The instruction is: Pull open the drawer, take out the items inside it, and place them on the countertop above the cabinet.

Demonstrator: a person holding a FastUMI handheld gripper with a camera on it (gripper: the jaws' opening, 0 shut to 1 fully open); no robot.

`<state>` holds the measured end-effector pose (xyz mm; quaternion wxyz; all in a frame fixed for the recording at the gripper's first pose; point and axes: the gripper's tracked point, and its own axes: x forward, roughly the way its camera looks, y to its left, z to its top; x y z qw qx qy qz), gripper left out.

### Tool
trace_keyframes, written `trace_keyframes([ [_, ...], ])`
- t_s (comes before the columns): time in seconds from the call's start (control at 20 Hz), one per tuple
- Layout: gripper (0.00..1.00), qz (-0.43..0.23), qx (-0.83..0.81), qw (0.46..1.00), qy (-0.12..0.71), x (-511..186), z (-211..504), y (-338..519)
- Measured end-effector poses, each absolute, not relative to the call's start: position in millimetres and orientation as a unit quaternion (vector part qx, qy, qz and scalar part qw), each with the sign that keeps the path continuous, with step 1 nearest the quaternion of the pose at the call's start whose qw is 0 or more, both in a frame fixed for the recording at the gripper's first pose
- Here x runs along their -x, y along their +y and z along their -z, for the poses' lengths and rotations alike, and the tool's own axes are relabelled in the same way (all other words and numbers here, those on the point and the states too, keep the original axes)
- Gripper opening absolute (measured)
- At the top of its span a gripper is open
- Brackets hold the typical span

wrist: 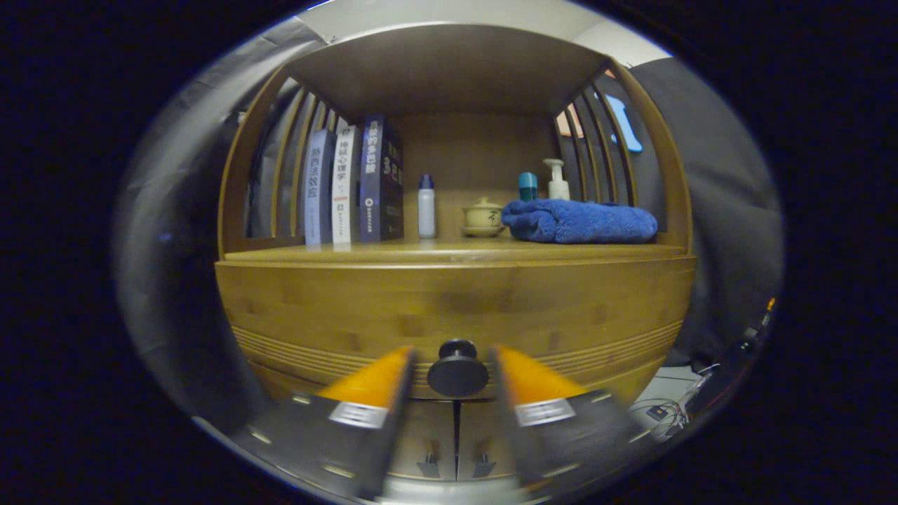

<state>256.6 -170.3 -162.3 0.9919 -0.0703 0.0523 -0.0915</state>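
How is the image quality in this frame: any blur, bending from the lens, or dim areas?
In the gripper view, the fingers are smeared by blur, open on either side of the drawer knob, which stays fairly crisp; the fisheye bows the drawer front and the shelf's side slats outward; the books and blue towel on the countertop read clearly; light is dim, fading at the sides.

Gripper (456, 375) fingers spread either side of round black drawer knob (457, 369), narrow gap each side. Wooden drawer front (351, 308) shut. Countertop (449, 250) above: upright books (354, 186) left, white bottle (426, 207) and small ceramic lidded cup (483, 216) centre, folded blue towel (579, 221) right. Bare strip along front edge; open gap between books and bottle.
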Motion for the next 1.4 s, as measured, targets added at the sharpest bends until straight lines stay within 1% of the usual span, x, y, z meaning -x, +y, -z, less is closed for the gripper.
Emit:
trace_keyframes([
  [0.05,0.42,0.102,0.067,0.99,0.071,-256,163,-174],
  [0.15,0.41,0.111,0.091,0.987,0.066,-240,160,-171],
  [0.2,0.41,0.114,0.096,0.988,0.047,-242,156,-169],
  [0.3,0.41,0.11,0.109,0.987,0.036,-243,157,-168],
  [0.35,0.41,0.102,0.119,0.987,0.045,-244,160,-168],
  [0.5,0.31,0.1,0.097,0.986,0.089,-235,164,-163],
  [0.65,0.32,0.095,0.113,0.983,0.109,-228,170,-166],
  [0.9,0.31,0.092,0.099,0.984,0.117,-162,169,-157],
  [1.15,0.32,0.092,0.099,0.98,0.144,-119,178,-150],
  [1.4,0.31,0.089,0.089,0.984,0.126,-78,176,-144],
])
